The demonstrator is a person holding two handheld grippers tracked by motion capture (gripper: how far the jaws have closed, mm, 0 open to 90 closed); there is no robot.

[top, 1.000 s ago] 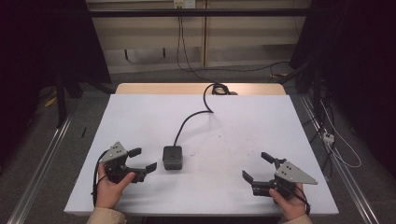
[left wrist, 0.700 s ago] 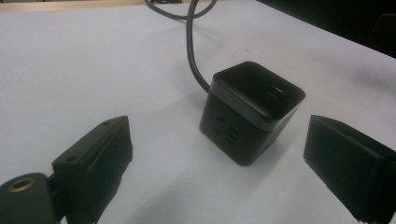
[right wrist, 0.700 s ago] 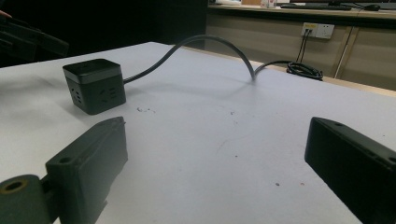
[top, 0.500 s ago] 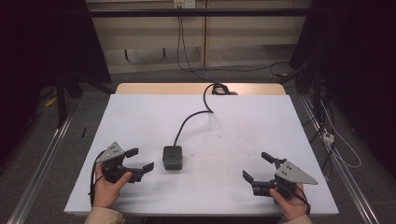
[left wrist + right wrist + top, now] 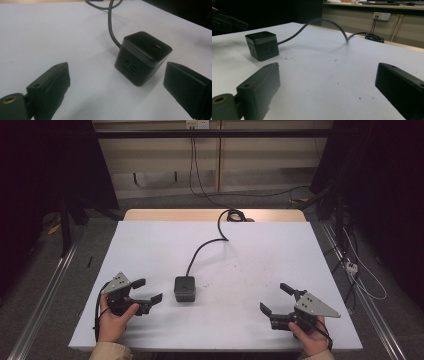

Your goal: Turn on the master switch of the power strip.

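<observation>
Work in hand: you look set to grasp the cube point(image 5: 184, 288), a black socket block with a cord point(image 5: 206, 245) running off its far side.
Cube: it sits flat on the table point(image 5: 150, 245), a little left of the middle on your near half; the left gripper view shows it point(image 5: 143, 57) upright, sockets on its side faces, cord point(image 5: 111, 23) leaving from the back.
Cord: it curves away over the table to a small coil point(image 5: 234, 215) at the far edge; in the right gripper view it arches off the surface point(image 5: 322, 25).
Left tool point(image 5: 146, 291): your jaws stand wide apart and hold nothing. It lies just beside the cube, on its left, not touching; in its own view the cube sits ahead, nearer the right-hand jaw.
Right tool point(image 5: 276, 300): jaws likewise spread, empty. It rests near your front right corner, well apart from the cube point(image 5: 262, 45), which shows far off in its view.
Done so far: judging by how things lie, only the approach on the left side; the cube is untouched.
Left to do: bring the left tool forward so the cube sits between both jaws, close on it, then whatever handling follows.
Watch: the cord may drag or tip the cube once you lift.
</observation>
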